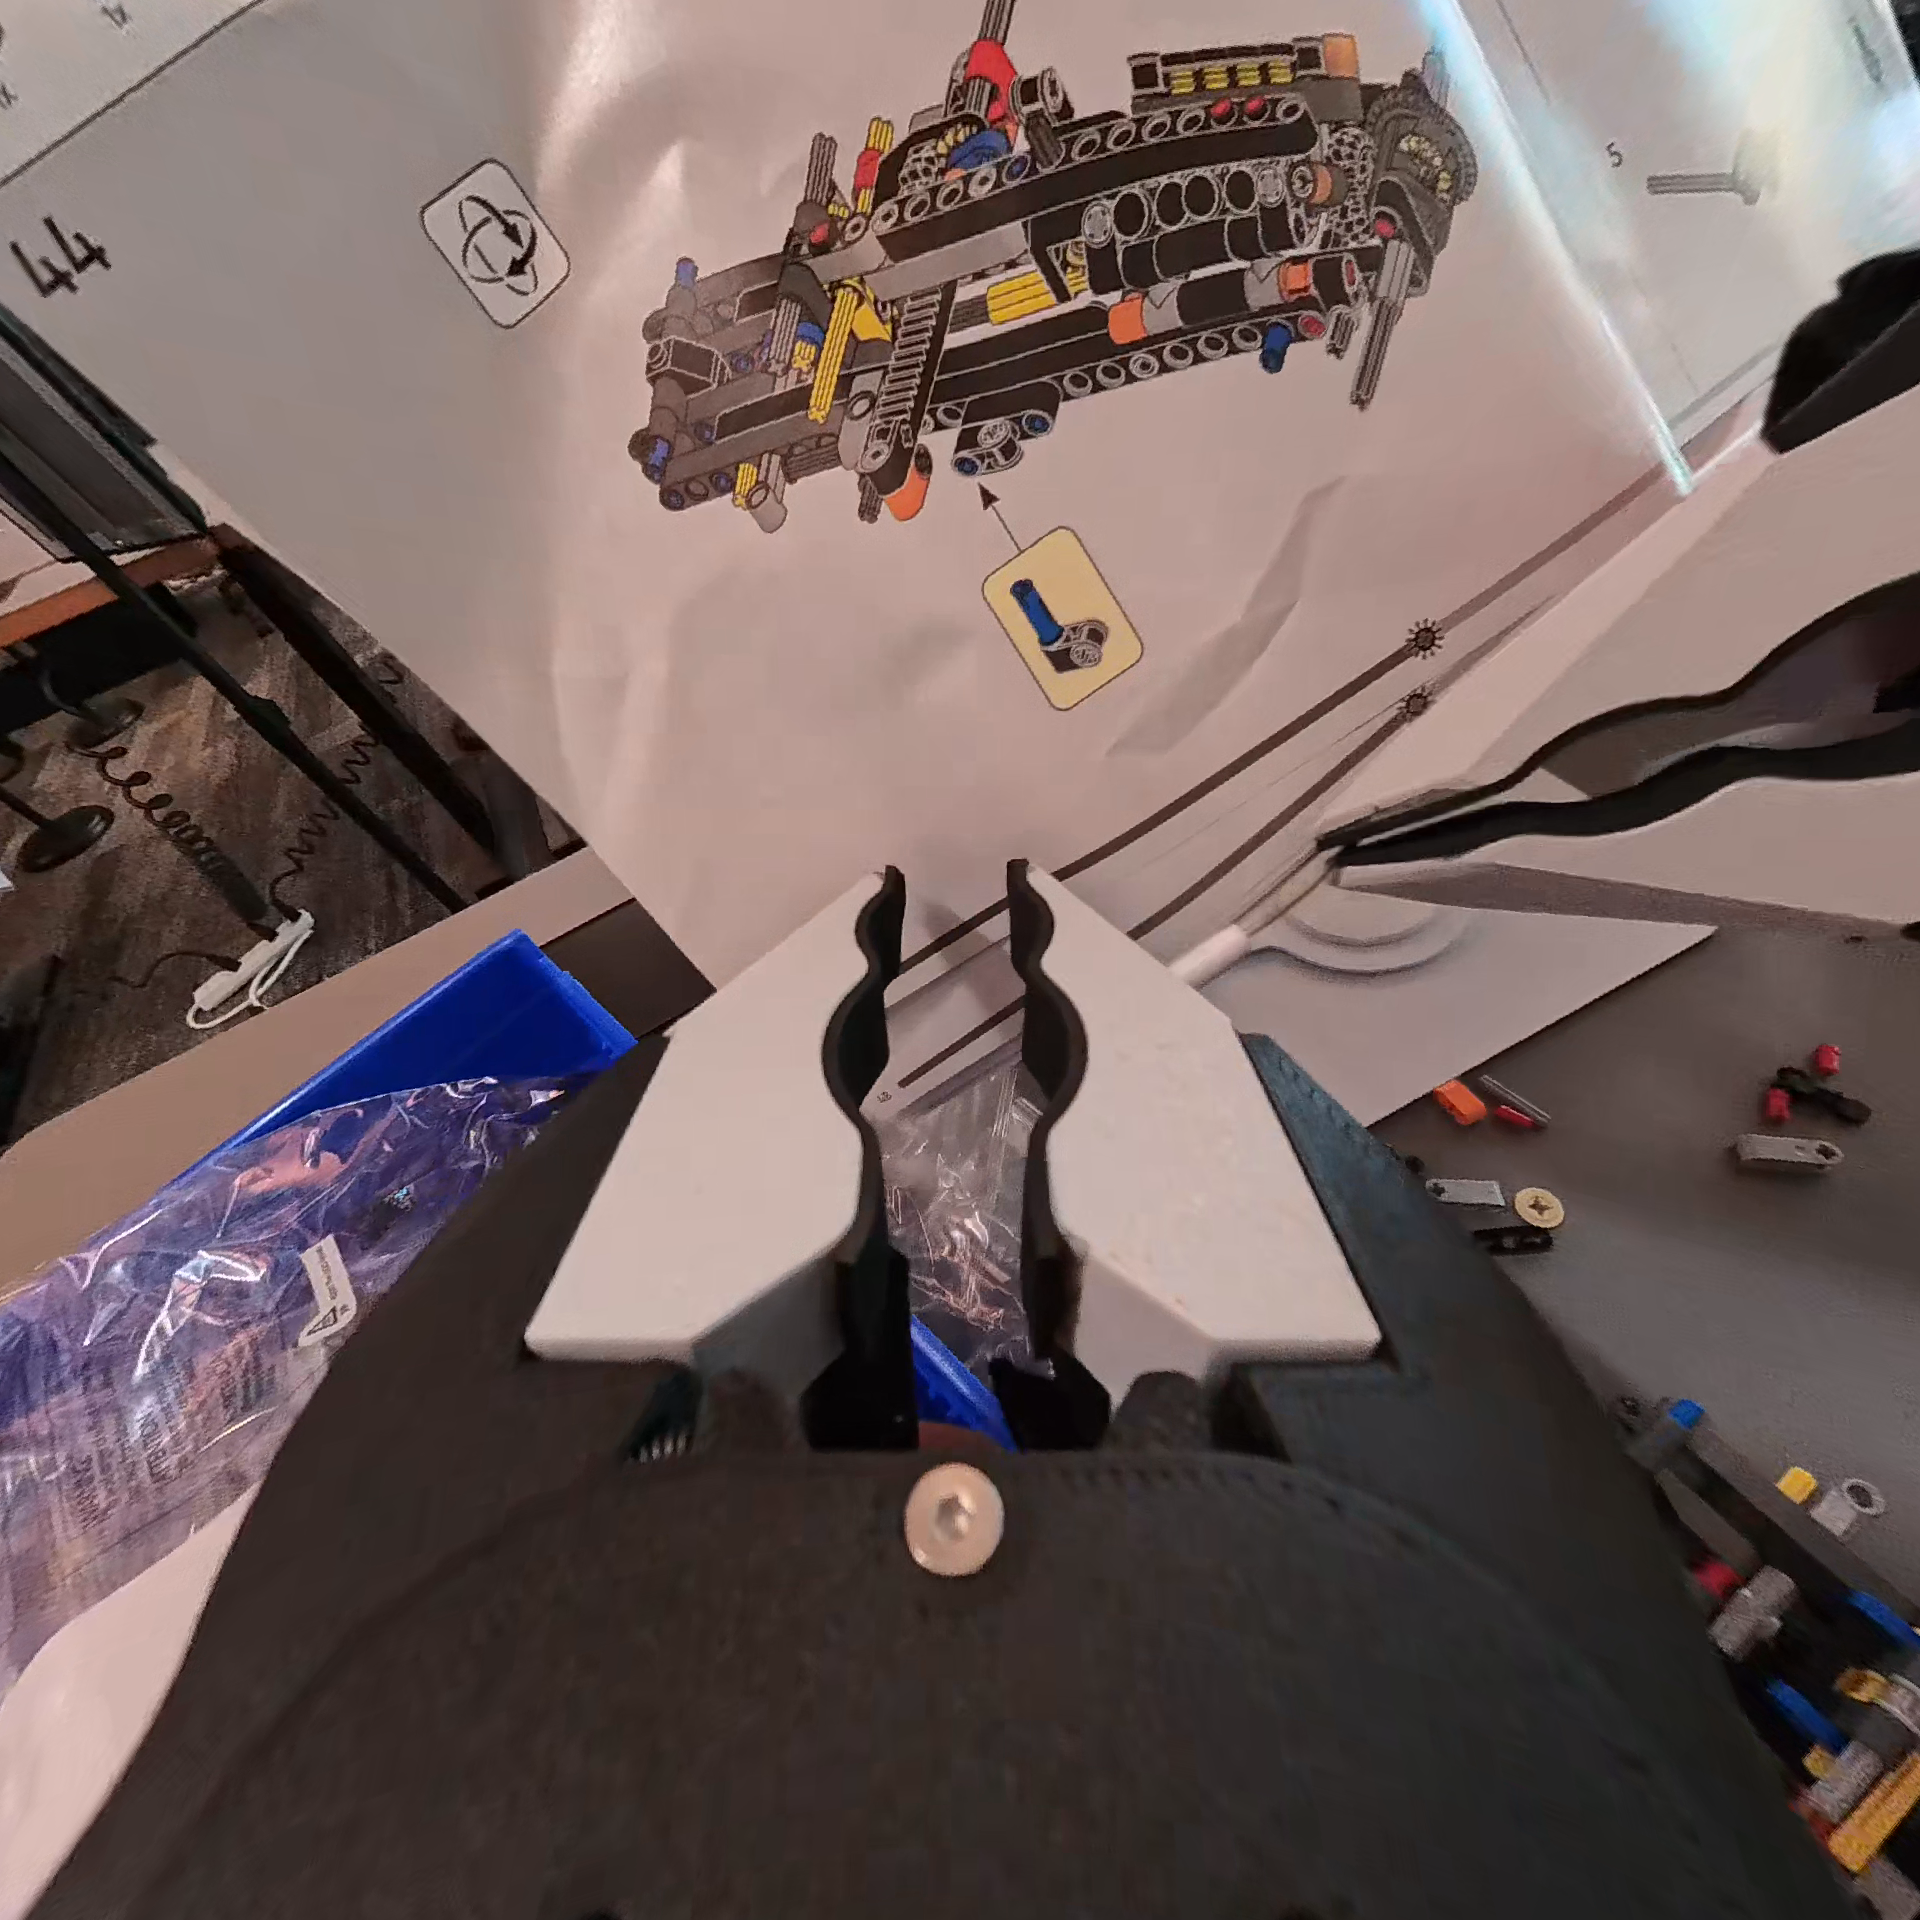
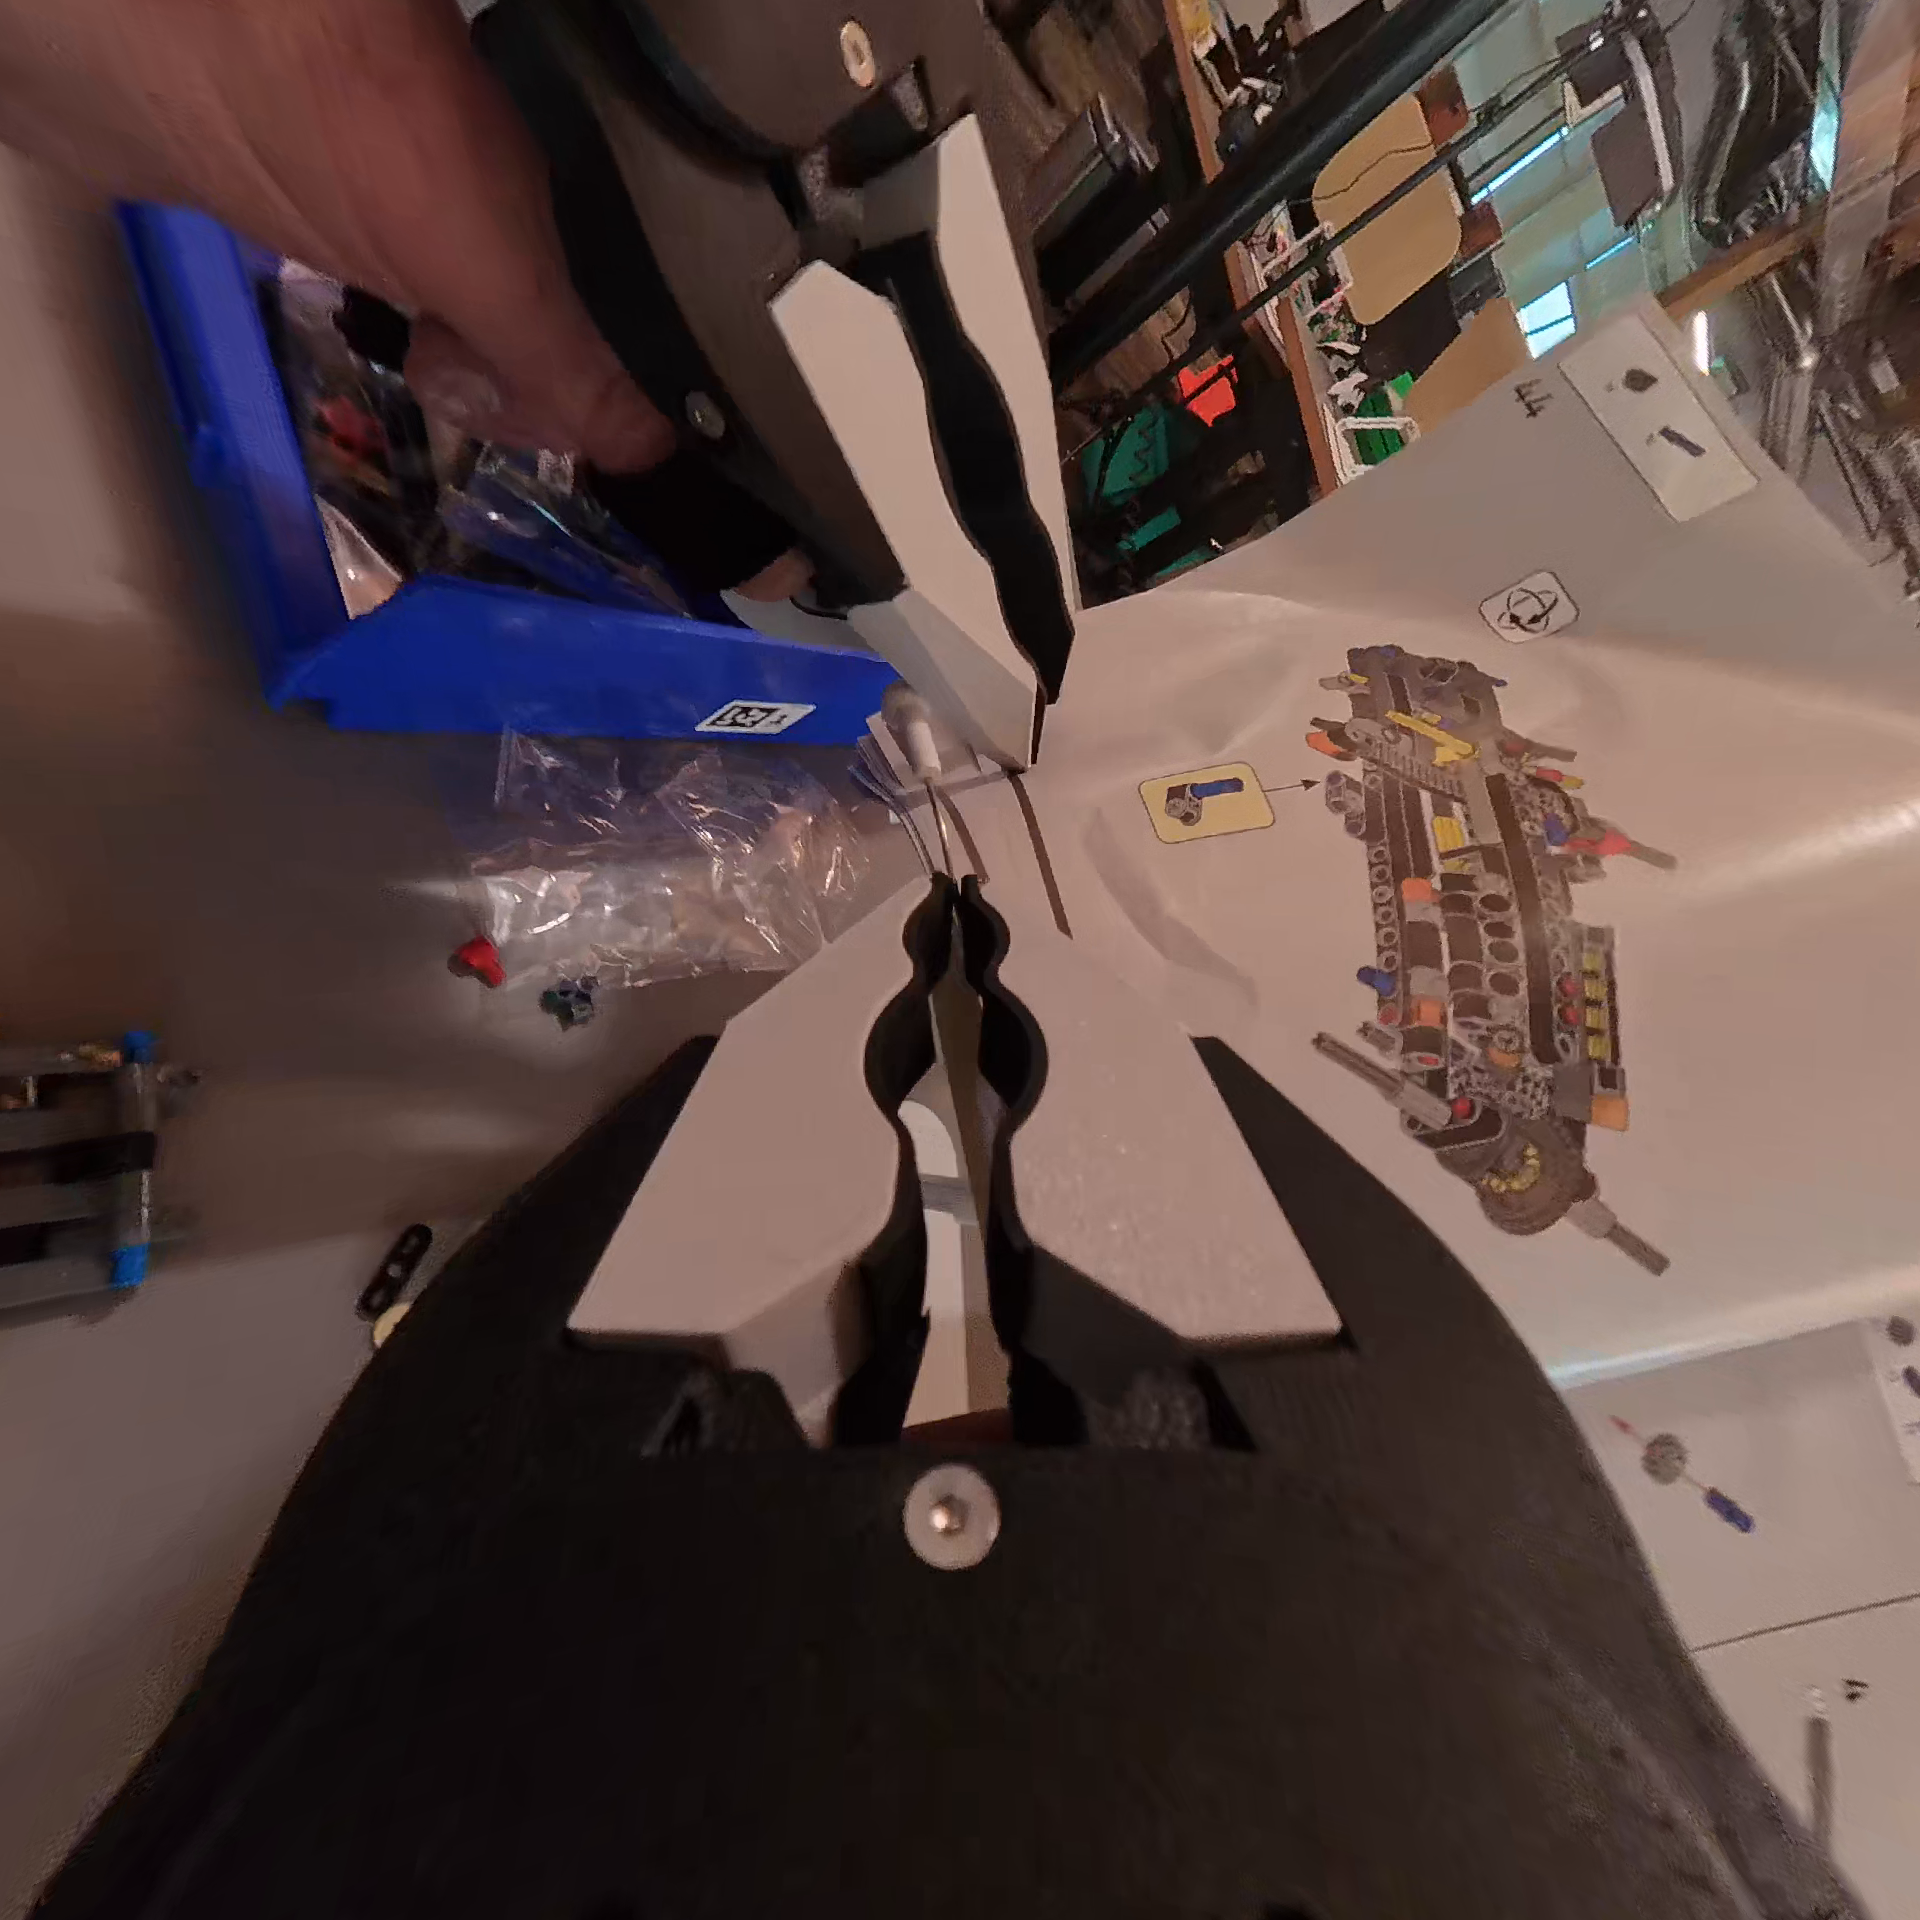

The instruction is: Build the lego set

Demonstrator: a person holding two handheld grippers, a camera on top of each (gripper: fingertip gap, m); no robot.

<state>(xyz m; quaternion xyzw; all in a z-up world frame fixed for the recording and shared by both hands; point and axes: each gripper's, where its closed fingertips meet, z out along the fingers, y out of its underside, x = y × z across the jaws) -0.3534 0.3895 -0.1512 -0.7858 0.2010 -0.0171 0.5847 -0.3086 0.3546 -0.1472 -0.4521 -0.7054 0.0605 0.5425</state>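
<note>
1. Paper is the thing in hand: the instruction page (image 1: 727, 675) stands lifted and bowed across the upper half of the left wrist view, its lower edge down at the worktop (image 1: 1662, 1039).
2. I judge it light, floppy and easily creased. It is best pinched at a bare margin or corner and swung gently; pulling would tear it at the fold.
3. The right gripper (image 2: 958, 883) has its fingers closed on a thin edge of the page, which runs up between the pads at frame centre.
4. The left gripper (image 1: 951, 883) has its fingers slightly apart, with nothing I can see held between them; the tips sit close to the page's lower edge.
5. The part-built model (image 2: 73, 1174) lies at the left edge of the right wrist view. It looks rigid, but its pins could pop loose.
6. Loose pieces (image 1: 1808, 1096) are scattered at the right. They are small, hard and likely to skid.
7. A blue bin (image 1: 468, 1039) with a crinkly plastic bag (image 1: 156, 1351) sits at lower left.
8. A person's hand (image 2: 468, 312) grips the left tool at upper left.
</note>
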